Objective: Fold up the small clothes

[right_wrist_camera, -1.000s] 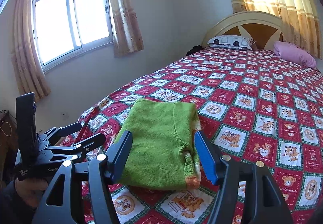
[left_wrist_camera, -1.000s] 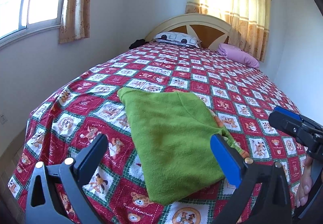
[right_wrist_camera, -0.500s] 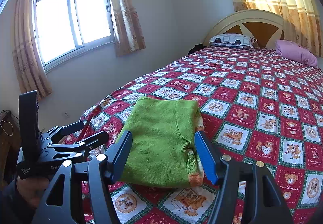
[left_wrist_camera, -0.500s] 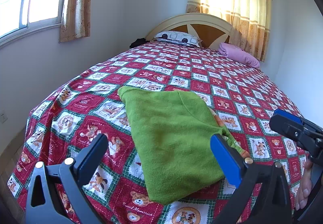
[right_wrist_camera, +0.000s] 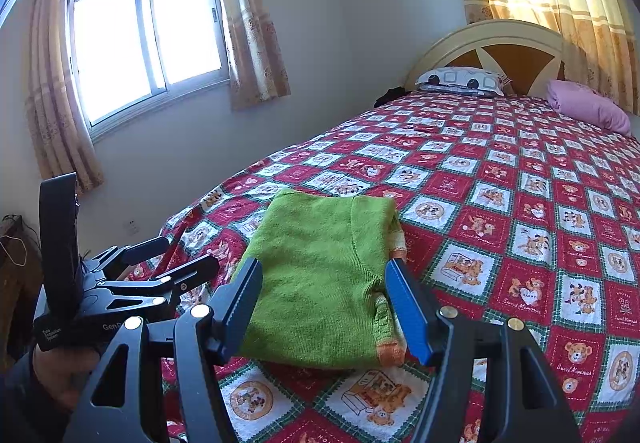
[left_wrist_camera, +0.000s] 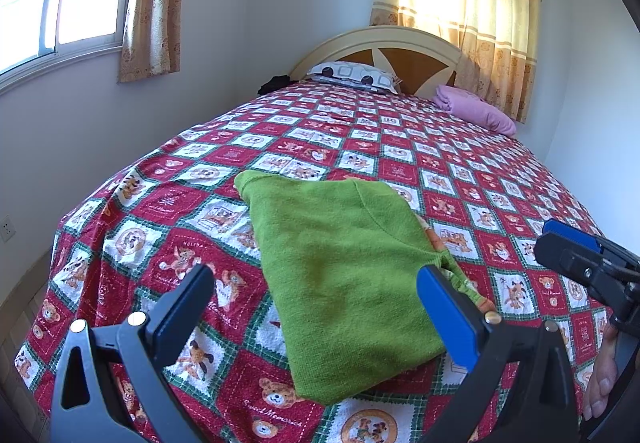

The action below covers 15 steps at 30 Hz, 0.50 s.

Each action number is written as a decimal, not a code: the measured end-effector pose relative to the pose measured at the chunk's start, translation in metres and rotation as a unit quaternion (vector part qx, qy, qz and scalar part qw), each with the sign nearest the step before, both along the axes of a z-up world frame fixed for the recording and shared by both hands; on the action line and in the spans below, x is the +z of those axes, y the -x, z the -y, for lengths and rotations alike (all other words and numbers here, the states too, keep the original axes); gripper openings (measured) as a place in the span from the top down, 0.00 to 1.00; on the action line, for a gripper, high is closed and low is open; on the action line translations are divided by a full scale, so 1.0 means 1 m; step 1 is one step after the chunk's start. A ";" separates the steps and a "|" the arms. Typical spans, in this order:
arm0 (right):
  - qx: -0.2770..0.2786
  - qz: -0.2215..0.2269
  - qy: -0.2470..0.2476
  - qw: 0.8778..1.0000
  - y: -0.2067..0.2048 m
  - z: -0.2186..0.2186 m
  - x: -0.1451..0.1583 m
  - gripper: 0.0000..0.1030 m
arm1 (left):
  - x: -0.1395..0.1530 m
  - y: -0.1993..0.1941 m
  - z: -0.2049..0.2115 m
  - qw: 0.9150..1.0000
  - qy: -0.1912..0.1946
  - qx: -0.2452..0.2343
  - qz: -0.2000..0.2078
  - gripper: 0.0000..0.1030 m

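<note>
A small green knitted sweater (left_wrist_camera: 340,271) lies folded into a flat rectangle near the foot of the bed; it also shows in the right wrist view (right_wrist_camera: 320,275), with an orange cuff (right_wrist_camera: 390,353) at its near right corner. My left gripper (left_wrist_camera: 316,307) is open and empty, held above the sweater's near edge. My right gripper (right_wrist_camera: 324,307) is open and empty, also above the sweater's near edge. Each gripper shows in the other's view: the right one at the right edge (left_wrist_camera: 592,267), the left one at the left (right_wrist_camera: 152,267).
The bed has a red patchwork teddy-bear cover (left_wrist_camera: 460,179). A patterned pillow (left_wrist_camera: 356,75) and a pink pillow (left_wrist_camera: 476,109) lie by the headboard (left_wrist_camera: 400,51). A wall with a window (right_wrist_camera: 144,43) runs along the bed's left side.
Both grippers have drawn back and up a little from the sweater. The sweater has not moved. Both stay open.
</note>
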State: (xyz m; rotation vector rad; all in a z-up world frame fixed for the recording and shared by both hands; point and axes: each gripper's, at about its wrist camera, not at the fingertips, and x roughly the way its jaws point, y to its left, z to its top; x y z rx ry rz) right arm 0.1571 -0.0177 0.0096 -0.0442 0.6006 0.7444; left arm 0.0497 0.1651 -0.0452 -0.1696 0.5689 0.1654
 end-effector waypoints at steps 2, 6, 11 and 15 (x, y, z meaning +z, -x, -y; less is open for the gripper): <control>0.000 0.001 0.001 1.000 0.000 0.000 0.000 0.37 | -0.001 0.001 0.001 1.000 0.000 0.000 -0.001 0.00; 0.000 0.001 0.000 1.000 0.000 -0.001 0.000 0.37 | -0.001 0.001 0.000 1.000 0.000 0.000 0.000 0.00; -0.001 -0.001 0.000 1.000 0.001 -0.001 -0.001 0.37 | -0.002 0.001 0.001 1.000 0.000 0.001 -0.001 0.00; 0.000 0.000 0.000 1.000 0.002 -0.001 -0.001 0.37 | -0.003 0.002 0.001 1.000 0.000 0.002 -0.001 0.00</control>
